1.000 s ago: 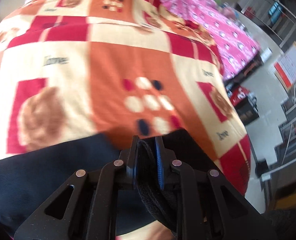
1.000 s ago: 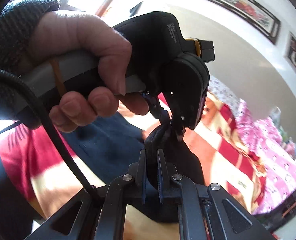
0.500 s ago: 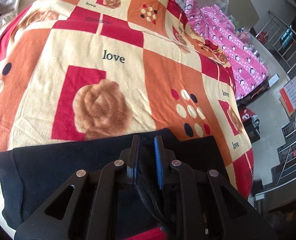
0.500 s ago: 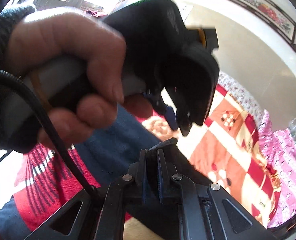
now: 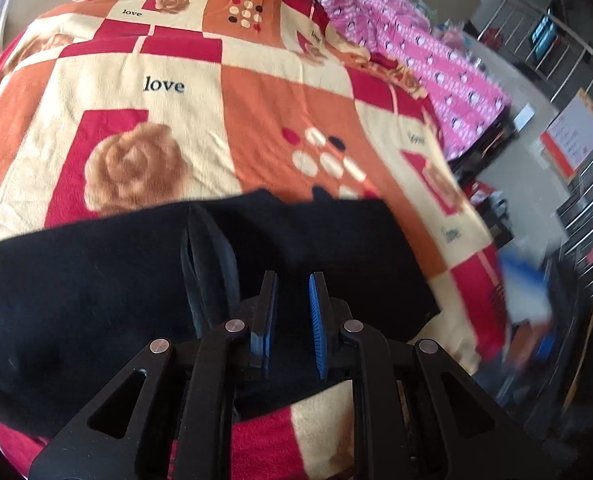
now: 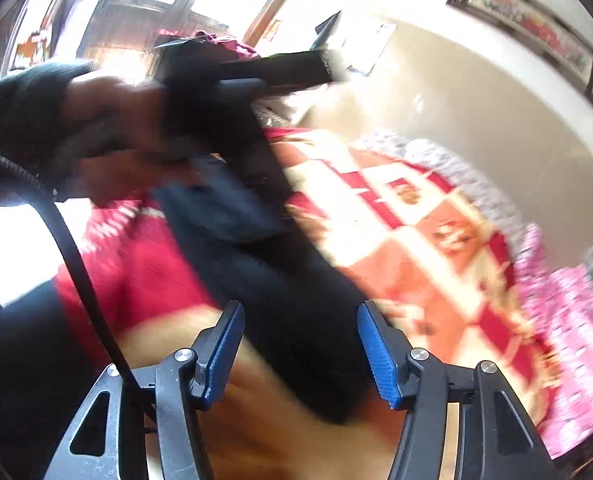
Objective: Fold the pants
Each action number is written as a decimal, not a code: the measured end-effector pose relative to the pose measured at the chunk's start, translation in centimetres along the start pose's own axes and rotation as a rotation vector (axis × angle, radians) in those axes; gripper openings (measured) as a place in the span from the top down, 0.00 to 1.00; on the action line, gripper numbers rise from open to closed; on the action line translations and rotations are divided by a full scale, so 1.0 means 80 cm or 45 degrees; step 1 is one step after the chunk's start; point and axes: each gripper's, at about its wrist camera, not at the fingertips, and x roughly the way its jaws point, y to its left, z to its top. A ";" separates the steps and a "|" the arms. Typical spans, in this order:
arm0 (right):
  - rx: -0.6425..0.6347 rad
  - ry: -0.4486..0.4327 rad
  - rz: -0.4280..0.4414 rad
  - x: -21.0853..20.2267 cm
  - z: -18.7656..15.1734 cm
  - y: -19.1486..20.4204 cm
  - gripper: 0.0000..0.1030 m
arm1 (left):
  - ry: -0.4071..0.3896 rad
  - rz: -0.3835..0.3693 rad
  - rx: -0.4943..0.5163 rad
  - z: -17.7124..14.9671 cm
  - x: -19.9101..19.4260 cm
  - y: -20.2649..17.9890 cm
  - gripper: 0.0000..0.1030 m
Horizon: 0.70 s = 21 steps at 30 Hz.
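A bed fills most of the left wrist view, spread with a patchwork blanket (image 5: pixel 224 112) of orange, red and cream squares bearing roses, dots and the word "love" — a pink printed cover (image 5: pixel 436 68) lies along its upper right edge. At the far right of that frame stand metal railings (image 5: pixel 588 208) over a pale floor (image 5: pixel 536 148), with a red and white sign (image 5: pixel 572 140) beside them. In the right wrist view a cream wall (image 6: pixel 476 92) carries a framed picture (image 6: pixel 536 36) at upper right, and bright daylight pours through a window (image 6: pixel 108 8) at upper left.
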 end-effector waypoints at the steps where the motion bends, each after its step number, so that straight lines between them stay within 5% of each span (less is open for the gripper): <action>1: -0.017 0.001 0.019 0.002 -0.012 -0.030 0.42 | 0.005 0.034 -0.013 -0.009 0.006 0.000 0.87; 7: -0.054 0.149 0.374 0.066 -0.042 -0.120 0.41 | -0.096 -0.126 -0.283 -0.034 0.020 0.038 0.87; 13: -0.025 0.146 0.764 0.127 -0.036 -0.125 0.41 | -0.152 -0.090 -0.282 -0.034 0.019 0.030 0.87; 16: 0.133 0.277 0.851 0.177 -0.056 -0.133 0.12 | -0.158 -0.108 -0.316 -0.031 0.016 0.036 0.87; 18: 0.289 0.332 0.947 0.197 -0.069 -0.144 0.09 | -0.182 -0.077 -0.328 -0.029 0.003 0.038 0.87; 21: 0.277 0.288 0.902 0.188 -0.067 -0.144 0.13 | -0.236 -0.053 -0.293 -0.021 -0.023 0.026 0.86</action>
